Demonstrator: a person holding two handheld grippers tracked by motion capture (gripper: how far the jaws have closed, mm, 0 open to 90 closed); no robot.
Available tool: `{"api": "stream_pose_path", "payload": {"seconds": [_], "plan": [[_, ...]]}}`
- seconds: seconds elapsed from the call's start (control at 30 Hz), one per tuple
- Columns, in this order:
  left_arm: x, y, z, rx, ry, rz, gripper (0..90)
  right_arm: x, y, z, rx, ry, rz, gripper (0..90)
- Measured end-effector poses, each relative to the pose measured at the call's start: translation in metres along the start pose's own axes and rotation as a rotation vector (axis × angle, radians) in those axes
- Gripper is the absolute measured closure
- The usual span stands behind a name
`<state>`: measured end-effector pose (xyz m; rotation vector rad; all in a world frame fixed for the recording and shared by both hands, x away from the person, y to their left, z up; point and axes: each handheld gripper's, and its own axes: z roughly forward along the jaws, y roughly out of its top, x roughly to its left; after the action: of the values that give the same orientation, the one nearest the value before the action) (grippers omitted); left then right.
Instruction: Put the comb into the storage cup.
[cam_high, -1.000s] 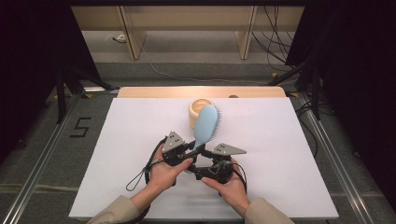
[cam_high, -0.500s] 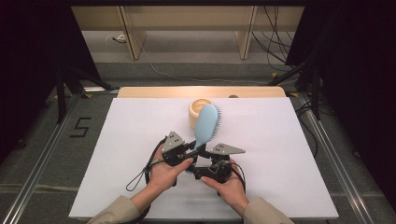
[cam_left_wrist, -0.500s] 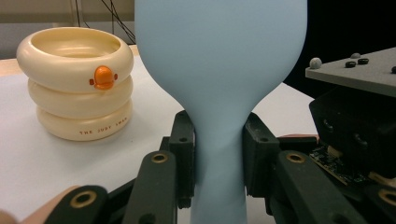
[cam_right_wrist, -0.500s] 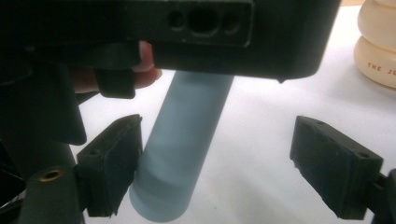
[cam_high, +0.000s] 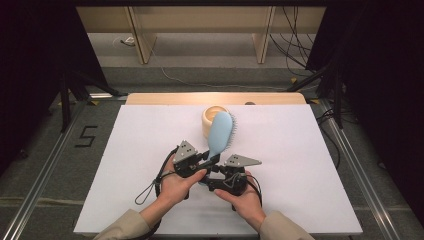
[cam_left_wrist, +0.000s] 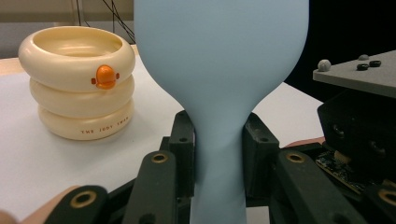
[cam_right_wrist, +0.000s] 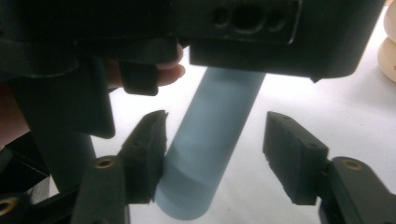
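1. Right gripper (cam_right_wrist: 212, 154): jaws apart and just now closing in on the lower handle of the pale blue hairbrush (cam_high: 220, 132). In the right gripper view one pad lies against or just beside the handle at 9 o'clock; the other stands clear of it at 3 o'clock, so nothing is gripped yet.
2. Left gripper (cam_left_wrist: 218, 140): clamped on the hairbrush at the narrow neck, pads pressing at 9 and 3 o'clock in the left gripper view; this grip carries the brush above the white table (cam_high: 125, 150).
3. Governing relation: in the high view the brush's long axis runs from the two hands near 6 o'clock up to the brush head near 12 to 1 o'clock, bristles toward 3 o'clock. The handle end lies between the right jaws, below the left gripper's hold, so the right gripper is the nearer to the free end.
4. Beyond the brush head, at 12 o'clock, stands a cream ringed cup (cam_left_wrist: 77, 79) with an orange beak motif.
5. Legible writing: the cup's bottom ring appears to read "THE JUDY SWAN". A "5" (cam_high: 86, 136) is marked on the floor at 9 o'clock.
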<state>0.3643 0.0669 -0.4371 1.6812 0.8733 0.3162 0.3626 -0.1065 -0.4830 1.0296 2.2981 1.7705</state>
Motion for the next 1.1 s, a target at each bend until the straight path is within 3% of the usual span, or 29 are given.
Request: {"api": "stream_pose_path", "payload": {"seconds": [0.3, 0.83, 0.97, 1.1], "plan": [[-0.0007, -0.0004, 0.0006, 0.003, 0.0, 0.004, 69.2, 0.0021, 0.0004, -0.0018, 0.014, 0.034, -0.001, 59.0], [-0.0015, -0.0001, 0.0011, 0.003, -0.008, 0.029, 68.5, -0.0006, 0.0048, -0.0039, 0.052, 0.029, 0.075, 63.8], [-0.001, -0.0007, 0.0022, 0.004, -0.002, 0.046, 66.0, 0.0003, 0.005, -0.0042, 0.069, 0.012, 0.084, 64.3], [-0.0002, -0.0005, 0.0032, -0.001, 0.006, 0.07, 60.0, 0.0008, 0.0048, -0.0037, 0.068, 0.034, 0.121, 64.5]]}}
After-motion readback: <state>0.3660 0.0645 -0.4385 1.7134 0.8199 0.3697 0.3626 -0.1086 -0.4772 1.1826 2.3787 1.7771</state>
